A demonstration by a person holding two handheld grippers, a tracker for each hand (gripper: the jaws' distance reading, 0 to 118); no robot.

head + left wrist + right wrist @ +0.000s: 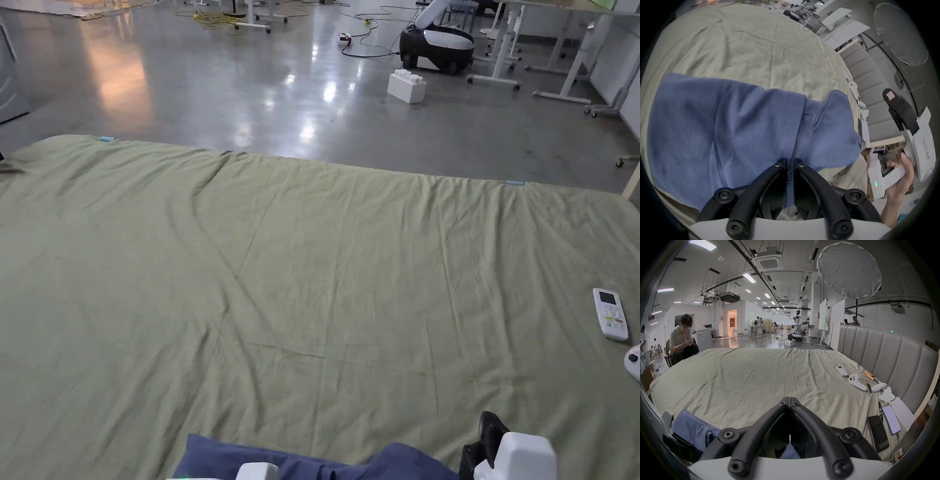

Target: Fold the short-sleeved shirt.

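Observation:
A blue short-sleeved shirt [312, 465] lies bunched at the near edge of the green bed sheet [325, 269]. In the left gripper view the shirt [721, 126] spreads out ahead, a stitched hem running to the jaws. My left gripper [790, 164] is shut on a fold of that blue cloth. My right gripper [789, 400] has its jaws shut together with nothing between the tips, over bare sheet to the right of the shirt [688, 425]. A hand holds the right gripper [890, 99] raised off the bed, apart from the shirt.
A white remote [610, 314], two white controllers [856, 382], two phones [877, 433] and papers lie along the bed's right side by a grey padded headboard [883, 353]. A person sits on a chair [682, 340] beyond the far left corner.

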